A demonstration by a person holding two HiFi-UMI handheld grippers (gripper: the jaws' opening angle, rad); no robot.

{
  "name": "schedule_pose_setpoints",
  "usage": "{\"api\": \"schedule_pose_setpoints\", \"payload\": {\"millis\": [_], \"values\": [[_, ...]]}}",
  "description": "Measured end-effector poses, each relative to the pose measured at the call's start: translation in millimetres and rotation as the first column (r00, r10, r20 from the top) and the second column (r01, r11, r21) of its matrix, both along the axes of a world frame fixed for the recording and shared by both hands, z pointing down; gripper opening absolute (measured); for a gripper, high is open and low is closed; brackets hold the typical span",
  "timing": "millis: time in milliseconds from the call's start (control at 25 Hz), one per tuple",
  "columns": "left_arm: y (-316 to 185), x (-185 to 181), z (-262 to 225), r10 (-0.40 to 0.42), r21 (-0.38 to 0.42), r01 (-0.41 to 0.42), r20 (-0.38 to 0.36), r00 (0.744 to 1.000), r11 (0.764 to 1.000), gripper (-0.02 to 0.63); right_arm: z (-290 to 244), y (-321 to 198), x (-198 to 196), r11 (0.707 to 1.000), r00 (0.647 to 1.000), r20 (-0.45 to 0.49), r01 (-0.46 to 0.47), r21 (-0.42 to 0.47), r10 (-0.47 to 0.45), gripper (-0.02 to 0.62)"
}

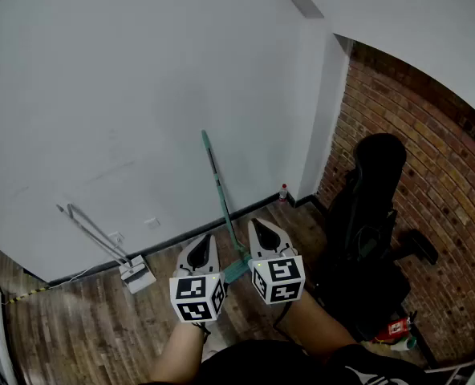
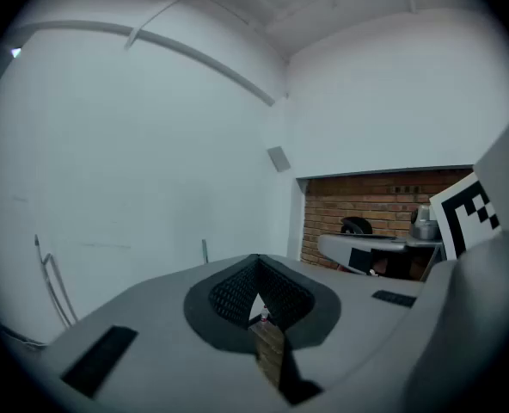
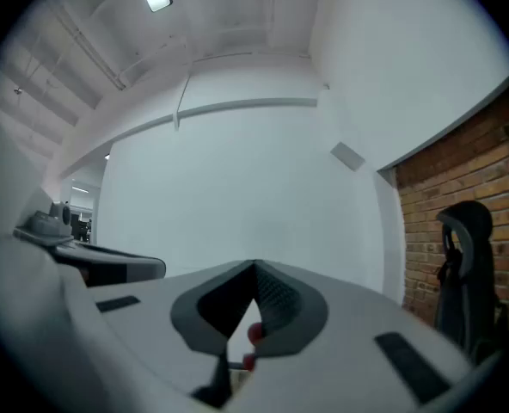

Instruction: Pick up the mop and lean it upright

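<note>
The mop (image 1: 221, 195) has a thin green handle that leans upright against the white wall (image 1: 125, 95), with its green head (image 1: 237, 271) on the wooden floor. My left gripper (image 1: 205, 239) hangs just left of the mop's foot and my right gripper (image 1: 259, 224) just right of it. Neither one touches the mop. The jaws of both are shut with nothing between them. In the left gripper view the handle's tip (image 2: 205, 249) peeks above the left gripper (image 2: 256, 261). Beyond the right gripper (image 3: 254, 269), the right gripper view holds only the wall.
A long-handled dustpan (image 1: 135, 272) leans on the wall to the left. A small red-capped bottle (image 1: 283, 192) stands in the corner by the brick wall (image 1: 430, 135). A black office chair (image 1: 370, 231) is close on the right, with a red item (image 1: 394, 328) at its foot.
</note>
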State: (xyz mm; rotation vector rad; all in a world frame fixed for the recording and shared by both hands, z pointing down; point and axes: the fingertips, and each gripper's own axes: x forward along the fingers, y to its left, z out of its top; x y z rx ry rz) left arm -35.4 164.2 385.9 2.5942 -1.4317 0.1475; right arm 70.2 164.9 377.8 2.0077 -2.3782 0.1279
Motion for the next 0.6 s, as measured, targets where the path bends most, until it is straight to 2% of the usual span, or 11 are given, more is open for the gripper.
{"api": "schedule_pose_setpoints", "payload": {"millis": [600], "values": [[10.1,39.6,10.5,-0.025,-0.019,0.025,0.007,1.0,0.999,-0.003,10.7,12.2,28.9,0.998,0.998,0.022,0.065,-0.014,-0.064,0.006]]}}
